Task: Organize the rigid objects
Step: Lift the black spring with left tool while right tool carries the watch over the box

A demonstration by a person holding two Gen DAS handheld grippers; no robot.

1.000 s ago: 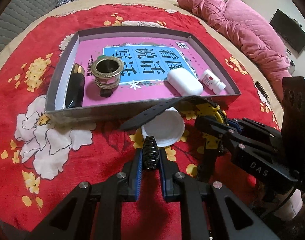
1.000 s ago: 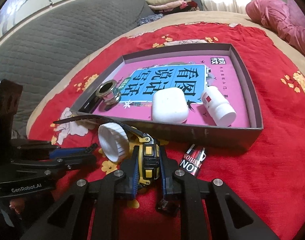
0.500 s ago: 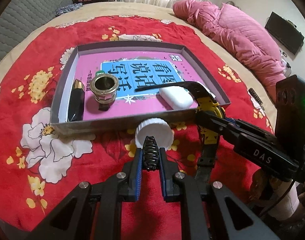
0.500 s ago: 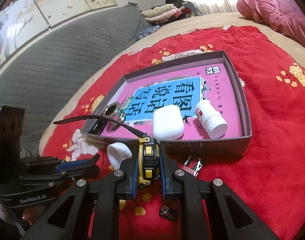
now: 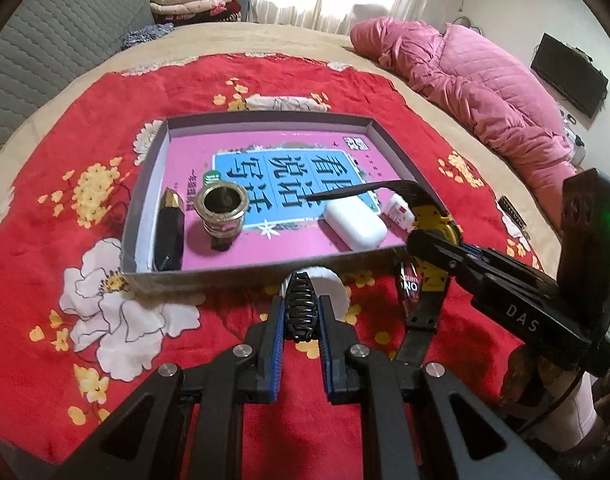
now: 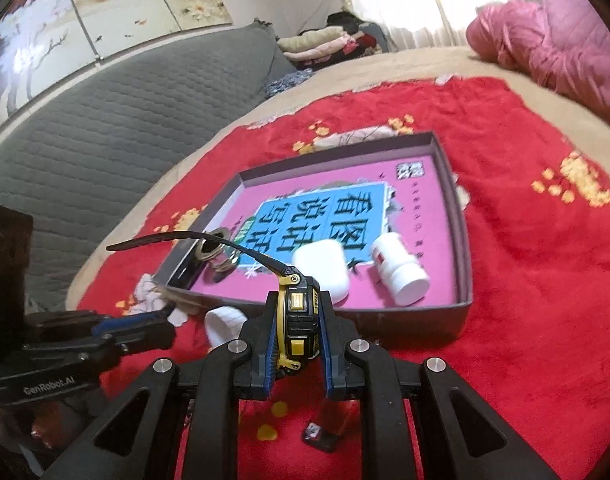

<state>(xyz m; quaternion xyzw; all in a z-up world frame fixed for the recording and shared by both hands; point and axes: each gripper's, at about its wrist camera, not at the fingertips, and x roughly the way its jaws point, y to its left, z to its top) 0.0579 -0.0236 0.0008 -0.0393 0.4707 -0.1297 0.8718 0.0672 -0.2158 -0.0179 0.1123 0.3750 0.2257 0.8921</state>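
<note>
Black hair claw pinched in left hand-held gripper, yellow-black watch in right hand-held gripper.

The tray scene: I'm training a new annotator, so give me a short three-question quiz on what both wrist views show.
1. True or false: the left tool is shut on a black hair claw clip.
2. What does the right tool hold? A) white earbud case B) yellow-and-black wristwatch C) brass fitting
3. Fill in: the white pill bottle lies on its side inside the ___.

Key: 1 true. 2 B, the wristwatch; the earbud case and brass fitting lie in the tray. 3 tray.
</note>
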